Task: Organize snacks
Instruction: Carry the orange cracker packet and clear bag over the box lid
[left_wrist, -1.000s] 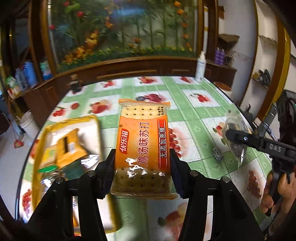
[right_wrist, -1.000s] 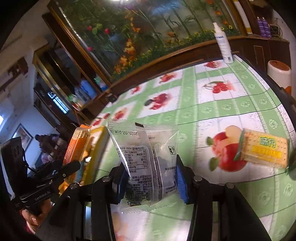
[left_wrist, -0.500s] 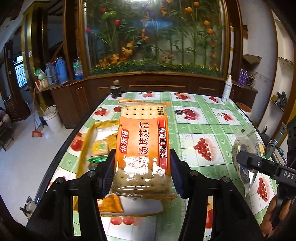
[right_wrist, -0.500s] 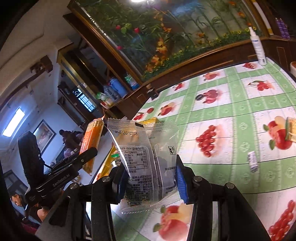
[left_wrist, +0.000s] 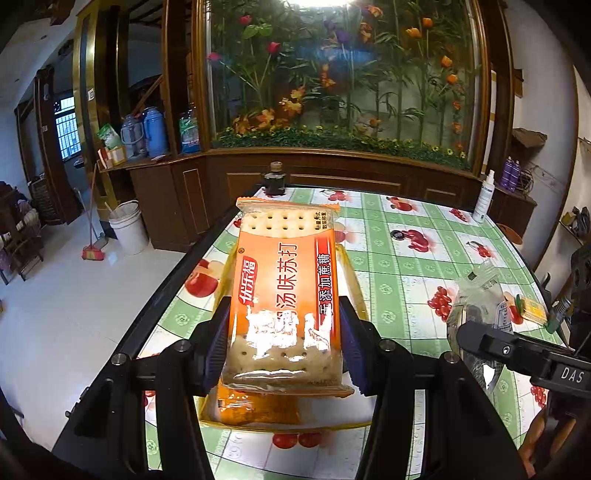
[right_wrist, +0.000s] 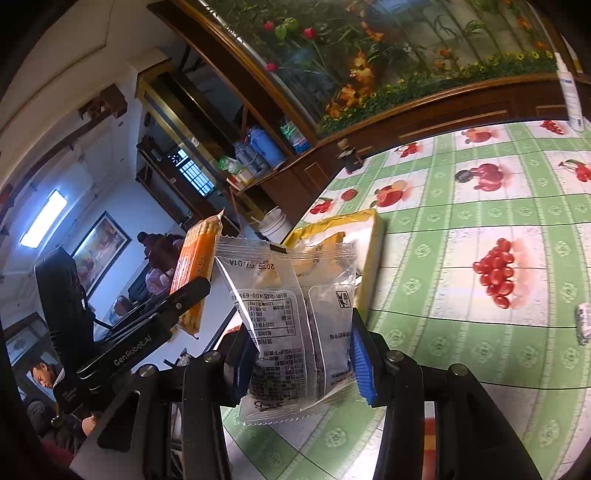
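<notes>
My left gripper (left_wrist: 282, 350) is shut on an orange cracker pack (left_wrist: 286, 291) and holds it in the air above a yellow tray (left_wrist: 354, 284) at the table's left edge. An orange snack packet (left_wrist: 258, 406) lies in the tray below it. My right gripper (right_wrist: 301, 363) is shut on a clear plastic snack bag (right_wrist: 291, 317) with dark contents, held above the table beside the tray (right_wrist: 371, 254). The right gripper also shows in the left wrist view (left_wrist: 476, 332), and the cracker pack shows edge-on in the right wrist view (right_wrist: 197, 273).
The table (left_wrist: 406, 258) has a green fruit-print cloth. A small yellow cracker pack (left_wrist: 532, 310) lies at the right, a small wrapped candy (right_wrist: 583, 323) near it. A white spray bottle (left_wrist: 484, 197) and a dark bottle (left_wrist: 274, 181) stand at the far edge. Floor and a bucket (left_wrist: 127, 229) lie left.
Both grippers have risen and moved left with their packs. The left view has tilted up from the tray toward the room. The right gripper's bag now hangs nearer the tray.
</notes>
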